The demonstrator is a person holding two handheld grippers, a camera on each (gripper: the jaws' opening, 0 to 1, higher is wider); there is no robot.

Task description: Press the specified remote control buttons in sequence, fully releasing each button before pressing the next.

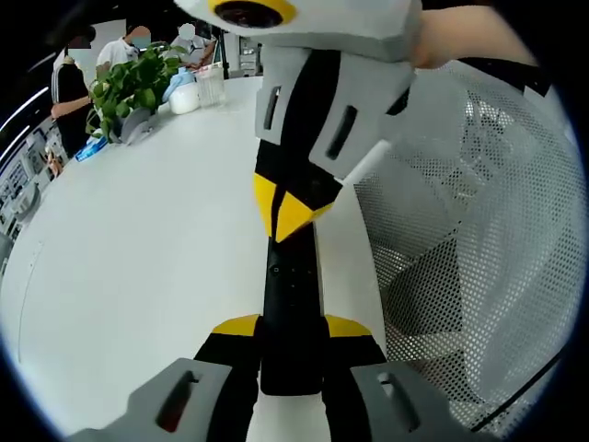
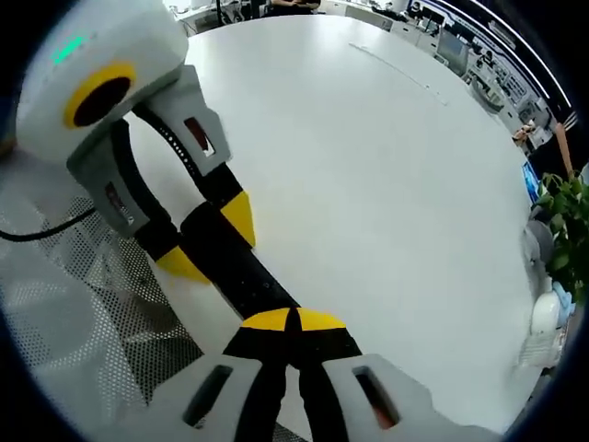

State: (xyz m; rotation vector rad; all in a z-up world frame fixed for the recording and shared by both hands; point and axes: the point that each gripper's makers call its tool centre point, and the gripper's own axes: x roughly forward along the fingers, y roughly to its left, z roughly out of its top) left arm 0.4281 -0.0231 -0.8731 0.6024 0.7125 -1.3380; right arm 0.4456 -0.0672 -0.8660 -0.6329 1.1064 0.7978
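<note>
Lying lengthwise between the left gripper (image 1: pixel 293 324)'s spread-and-clamping jaws, the black remote (image 1: pixel 292 313) points its long axis straight ahead along the white table (image 1: pixel 138 276); the right gripper (image 2: pixel 293 319), tips pressed together with nothing between, bears down on the remote's (image 2: pixel 241 269) face from the far end, so it is the presser.

— How do the left tongs (image 1: pixel 292 324) stand?
— Their yellow-tipped jaws are closed on the black remote (image 1: pixel 293 313), one jaw on each long side, near its close end.
— And the right tongs (image 2: pixel 293 320)?
— Jaws pressed together, tips meeting. In the left gripper view they come down from above, tips on the remote's far end, a bare forearm (image 1: pixel 469 41) behind them.
</note>
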